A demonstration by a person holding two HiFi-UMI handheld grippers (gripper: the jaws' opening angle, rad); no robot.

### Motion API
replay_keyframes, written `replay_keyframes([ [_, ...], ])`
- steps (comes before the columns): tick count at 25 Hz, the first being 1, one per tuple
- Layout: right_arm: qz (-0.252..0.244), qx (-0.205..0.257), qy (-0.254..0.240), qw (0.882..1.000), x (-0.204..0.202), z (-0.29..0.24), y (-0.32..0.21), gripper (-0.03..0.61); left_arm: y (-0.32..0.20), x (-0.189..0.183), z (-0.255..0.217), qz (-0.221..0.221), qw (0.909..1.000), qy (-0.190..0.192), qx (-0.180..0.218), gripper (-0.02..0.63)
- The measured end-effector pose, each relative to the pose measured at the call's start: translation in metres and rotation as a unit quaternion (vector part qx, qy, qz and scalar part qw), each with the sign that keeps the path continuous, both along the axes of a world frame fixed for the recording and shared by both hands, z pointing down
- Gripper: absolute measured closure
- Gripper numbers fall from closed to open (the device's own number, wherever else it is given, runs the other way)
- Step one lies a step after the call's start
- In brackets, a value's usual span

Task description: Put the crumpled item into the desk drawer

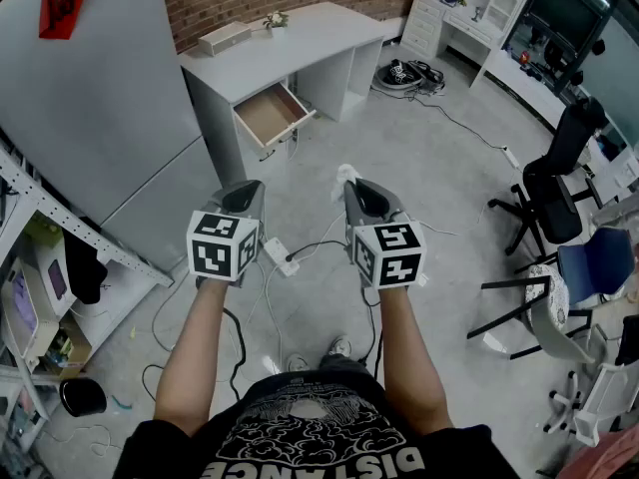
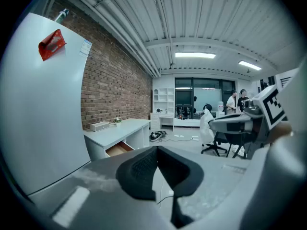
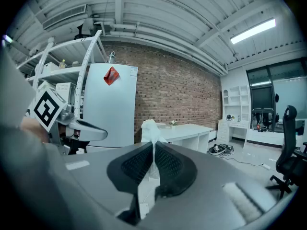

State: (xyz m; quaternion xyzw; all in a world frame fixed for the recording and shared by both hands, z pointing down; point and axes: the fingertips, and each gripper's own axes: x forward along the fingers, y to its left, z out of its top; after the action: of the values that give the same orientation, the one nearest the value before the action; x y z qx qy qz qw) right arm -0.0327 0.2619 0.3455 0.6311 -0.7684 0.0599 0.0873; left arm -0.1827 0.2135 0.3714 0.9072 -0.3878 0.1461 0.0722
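**Crumpled wad held short of the open desk drawer**

The grey left gripper was held with its jaws closed on nothing. Well ahead of both pairs of jaws, the pale wooden drawer of the white desk stood open. The grey right gripper pinched the white crumpled item, which poked out past its jaw tips. The carry probably called for a firm pinch, released only once the jaws hung over the drawer's open box.

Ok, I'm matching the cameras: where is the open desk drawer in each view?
Head view: drawer, upper left of centre, under the desk.
Left gripper view, lower left of centre.
Right gripper view: not visible.
Shared landmark: red item on the grey panel.
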Motion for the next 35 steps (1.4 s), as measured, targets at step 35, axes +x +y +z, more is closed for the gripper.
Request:
replay_keyframes([
  [35, -0.069, -0.019, -0.033, 0.997, 0.173, 0.027, -0.101, 0.560, -0.082, 0.176, 0.011, -0.048, 0.9983, -0.033, -0.009, 0.615],
])
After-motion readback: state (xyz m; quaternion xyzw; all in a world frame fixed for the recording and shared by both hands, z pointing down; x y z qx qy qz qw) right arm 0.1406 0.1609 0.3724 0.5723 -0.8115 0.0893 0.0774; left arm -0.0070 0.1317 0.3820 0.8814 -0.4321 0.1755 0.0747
